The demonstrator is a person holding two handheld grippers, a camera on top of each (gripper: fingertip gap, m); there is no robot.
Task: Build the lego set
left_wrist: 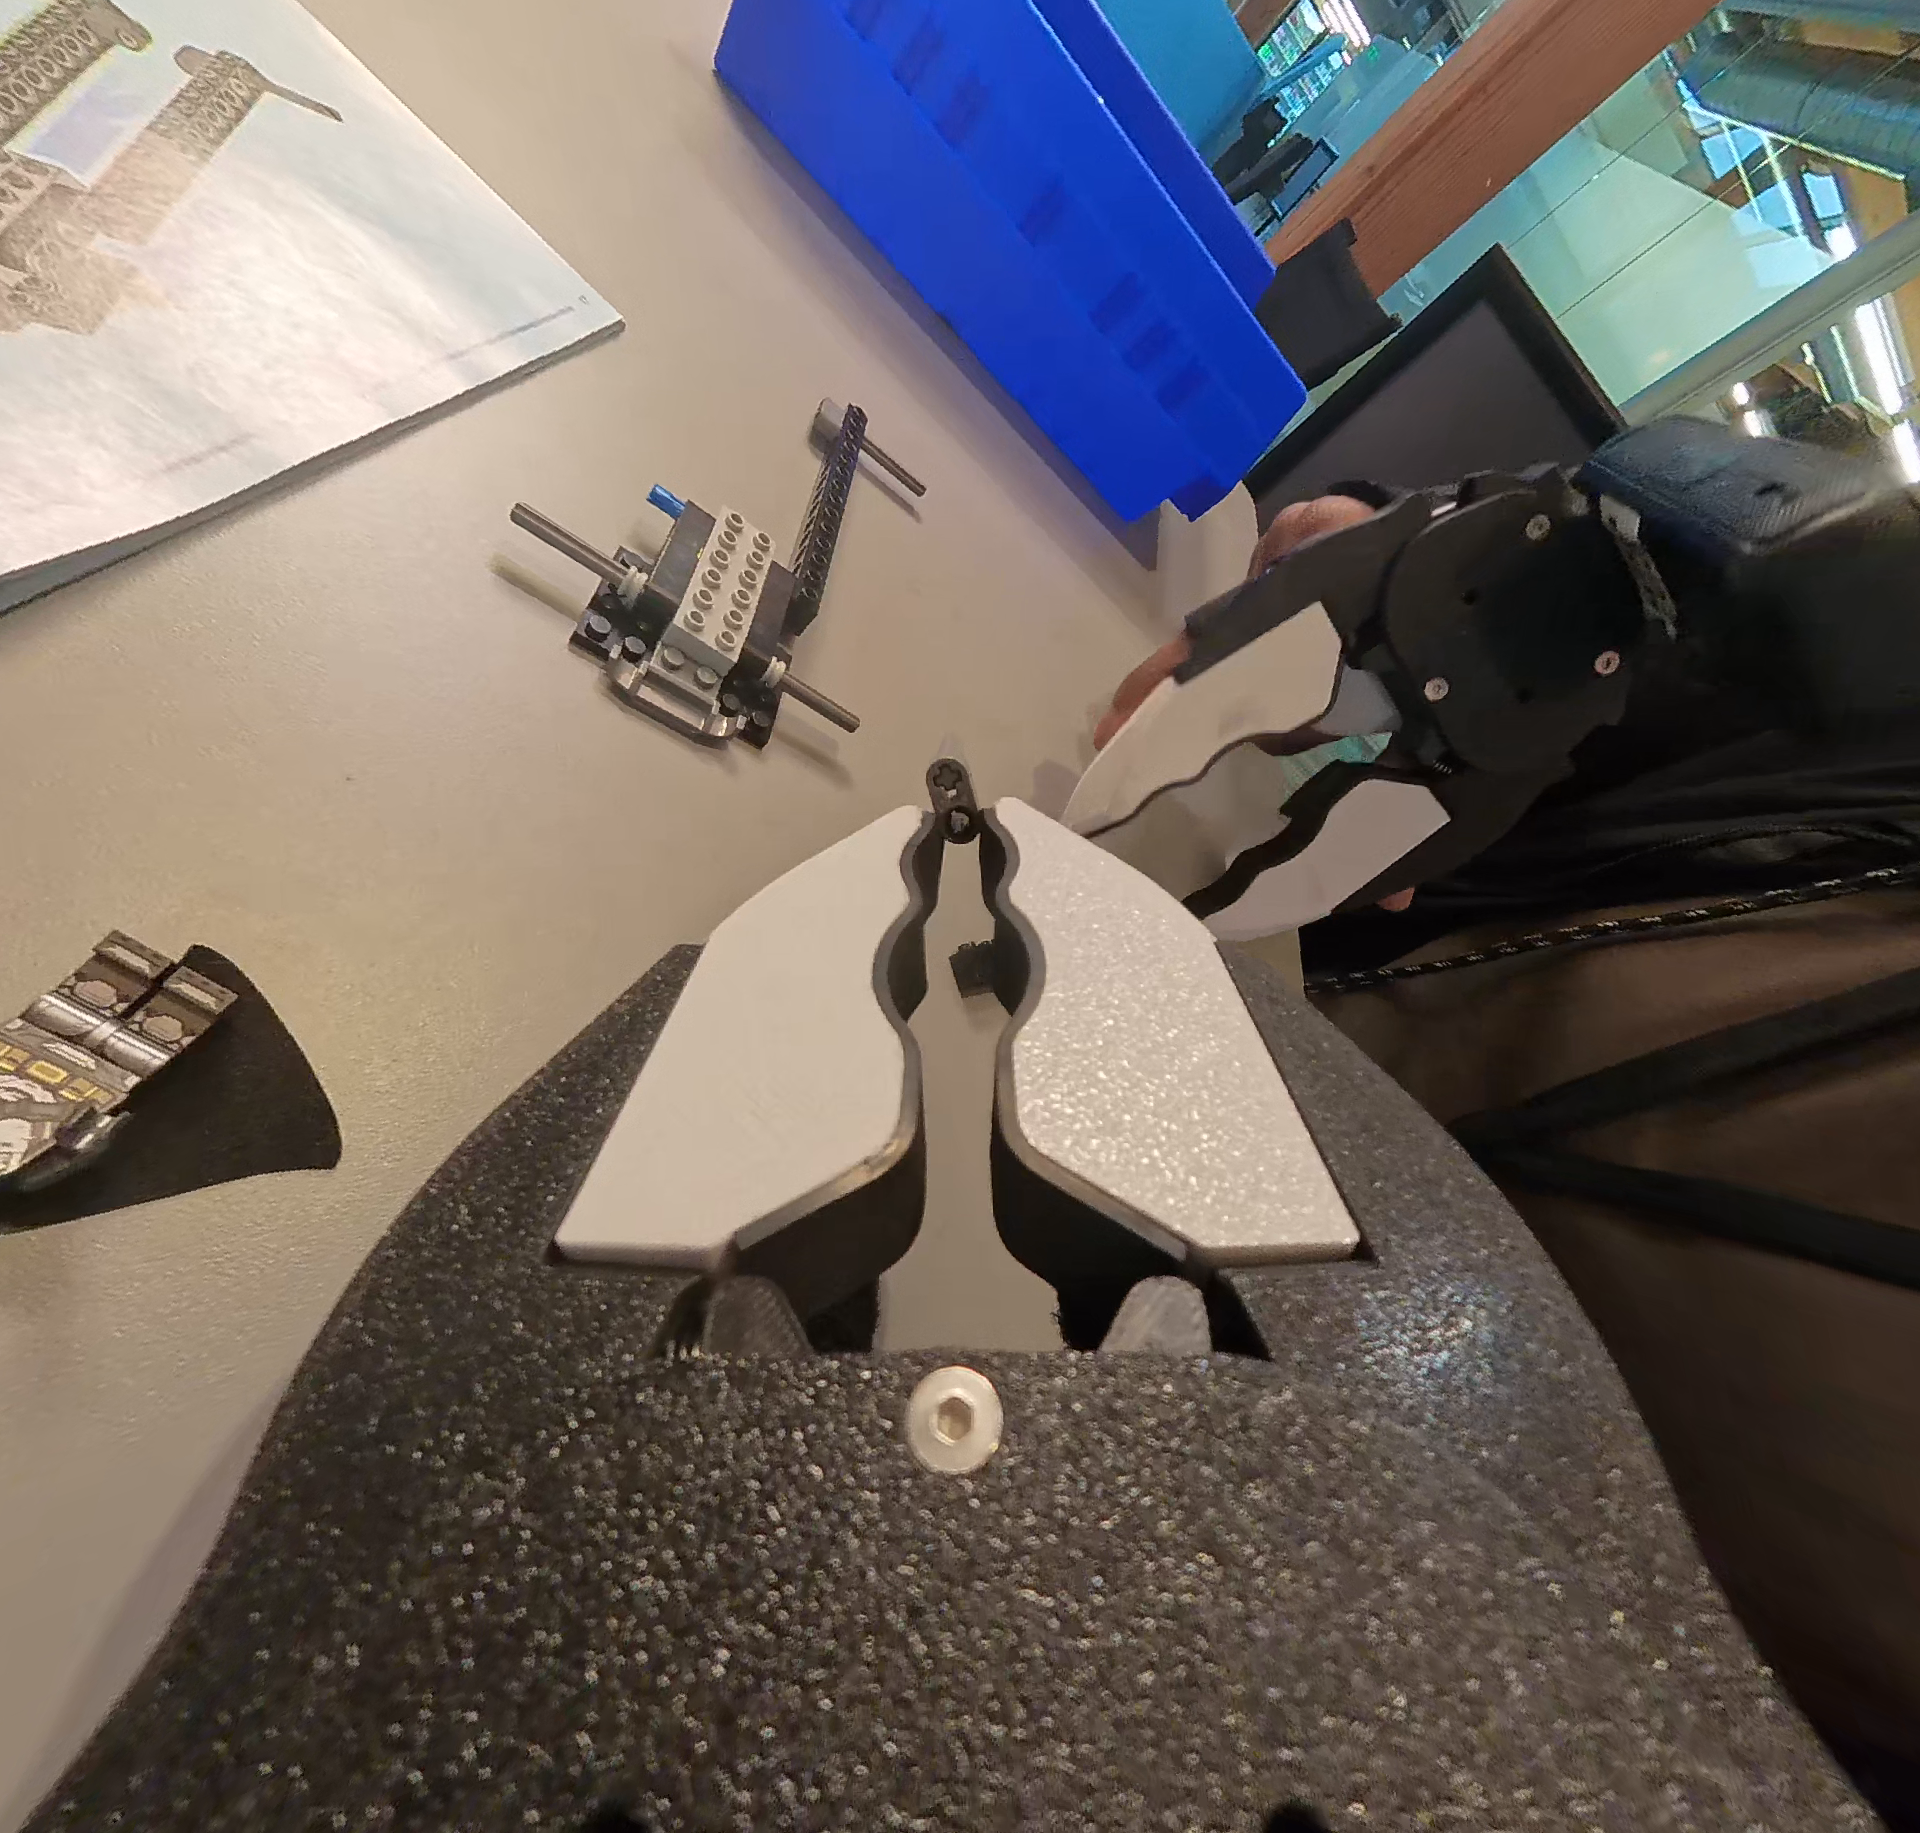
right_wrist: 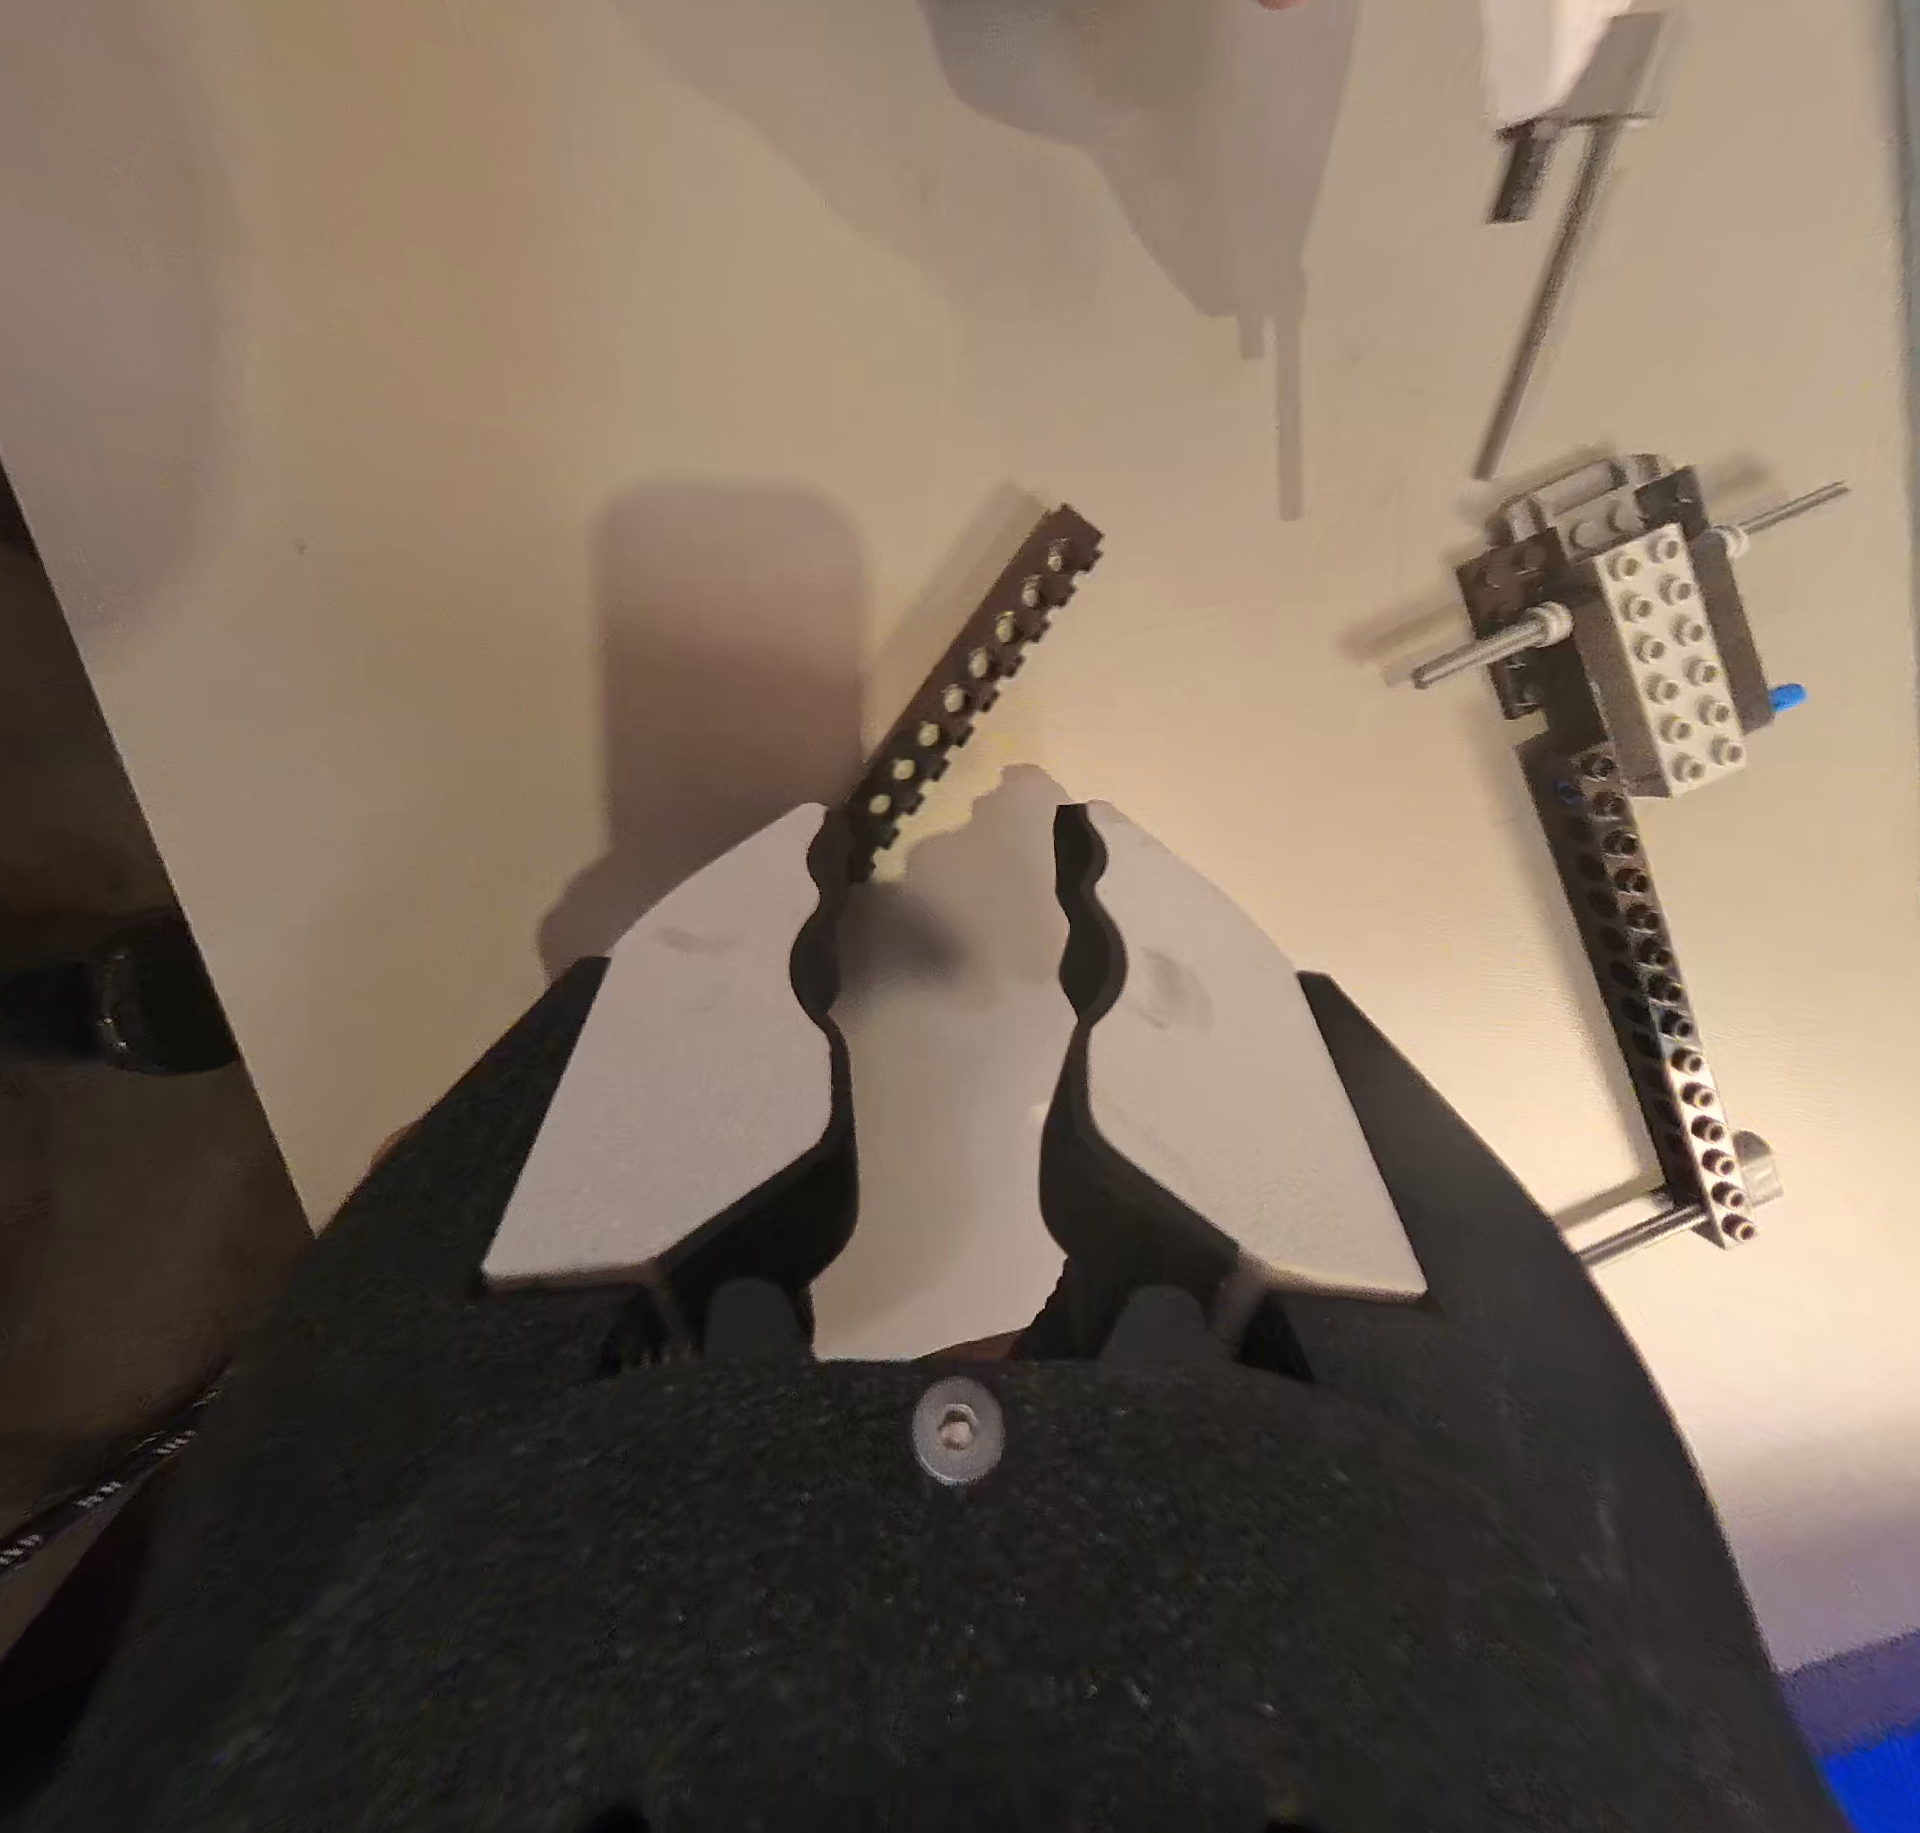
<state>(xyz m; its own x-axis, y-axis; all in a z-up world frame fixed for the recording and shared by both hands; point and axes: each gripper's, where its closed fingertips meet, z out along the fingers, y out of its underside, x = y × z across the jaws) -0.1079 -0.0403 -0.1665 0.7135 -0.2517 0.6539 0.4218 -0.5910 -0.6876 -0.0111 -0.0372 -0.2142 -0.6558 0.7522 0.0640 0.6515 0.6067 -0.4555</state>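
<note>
Connector pinched between left jaws

No legible writing anywhere.

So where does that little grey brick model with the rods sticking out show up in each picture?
Left wrist view: the brick model lies on the table, left of centre, beyond the left tongs.
Right wrist view: it lies at the right edge, beside the open right tongs.
Shared landmark: its long black beam with holes.
</note>
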